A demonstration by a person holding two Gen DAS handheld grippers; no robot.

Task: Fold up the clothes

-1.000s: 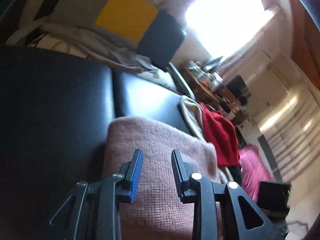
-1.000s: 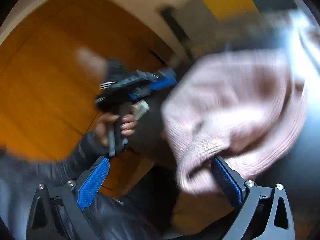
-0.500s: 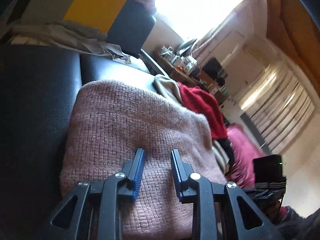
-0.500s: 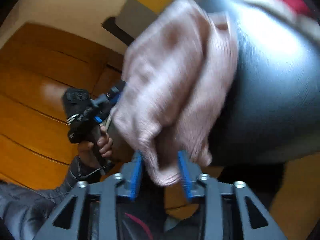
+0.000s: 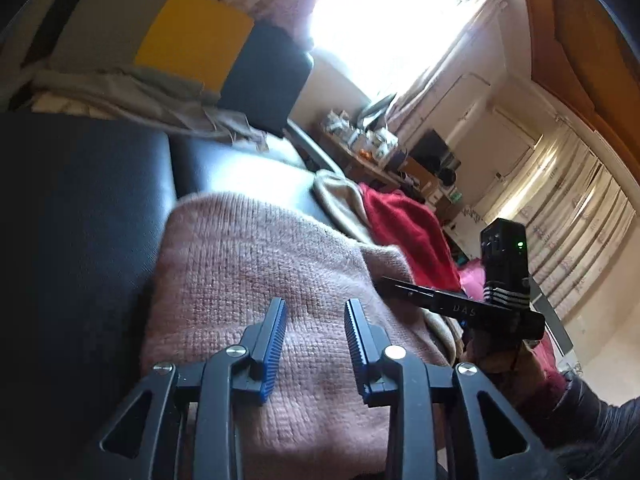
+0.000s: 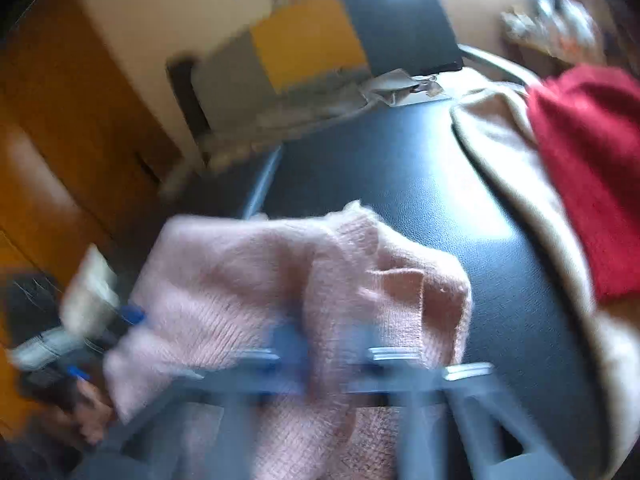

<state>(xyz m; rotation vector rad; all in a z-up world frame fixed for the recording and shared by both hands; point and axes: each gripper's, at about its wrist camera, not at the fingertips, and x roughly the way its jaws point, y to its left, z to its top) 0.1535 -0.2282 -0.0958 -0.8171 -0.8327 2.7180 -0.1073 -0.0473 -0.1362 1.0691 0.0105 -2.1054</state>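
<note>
Black padded couch seat (image 5: pixel 80 208) carries the pink knit sweater (image 5: pixel 248 280), lying bunched at its near edge; a beige and a red garment (image 5: pixel 404 228) lie beyond the sweater. Left claw (image 5: pixel 314 344) hovers over the sweater, jaws part-open and opening, nothing between the pads. Right claw (image 6: pixel 324 356) is closing on a sweater fold. Judgement: pinch the edge only, then carry it flat across. Right view is motion-blurred; pad contact is unclear.

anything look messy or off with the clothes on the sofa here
Yes. The pink sweater is bunched unevenly, one thick corner flopped over near the right gripper, whose jaws are closing on it. Behind it, a red garment lies heaped on a beige one, unfolded.
</note>
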